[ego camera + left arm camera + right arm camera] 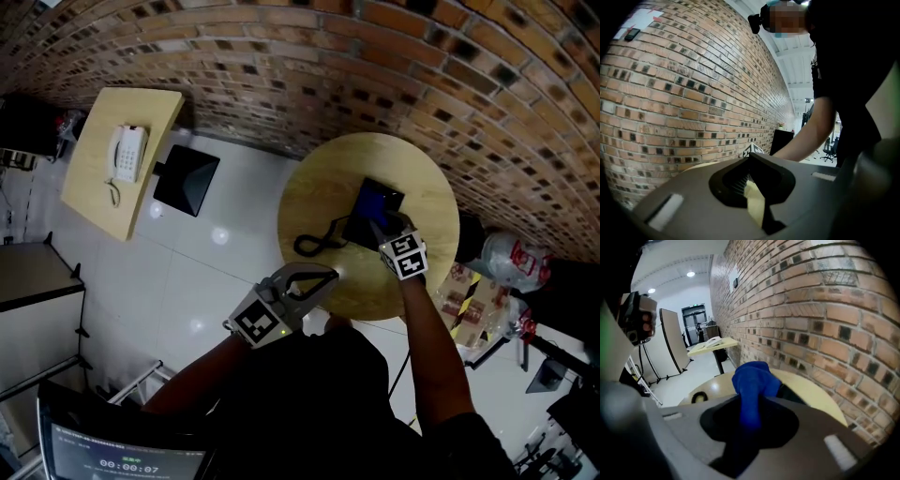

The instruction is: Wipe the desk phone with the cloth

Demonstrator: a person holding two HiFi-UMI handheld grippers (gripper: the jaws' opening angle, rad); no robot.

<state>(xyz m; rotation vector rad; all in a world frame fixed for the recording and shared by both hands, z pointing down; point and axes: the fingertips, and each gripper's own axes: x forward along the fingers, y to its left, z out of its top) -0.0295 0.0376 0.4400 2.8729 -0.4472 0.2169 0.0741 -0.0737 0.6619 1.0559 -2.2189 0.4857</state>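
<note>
A black desk phone (382,217) lies on the round wooden table (319,183), its coiled cord (314,246) trailing to the left. A blue cloth (375,198) rests on top of the phone. My right gripper (377,225) is shut on this cloth (752,380) and holds it against the phone (788,393). My left gripper (323,274) hovers at the table's near left edge, apart from the phone. Its jaws stand together with nothing between them. In the left gripper view only a sliver of table (755,202) shows behind the left gripper (751,161).
A brick wall (281,66) curves close behind the table. Farther left stands a rectangular table (89,187) with a white phone (127,153), and a black box (187,178) sits beside it. Plastic bags (511,258) lie on the floor at the right.
</note>
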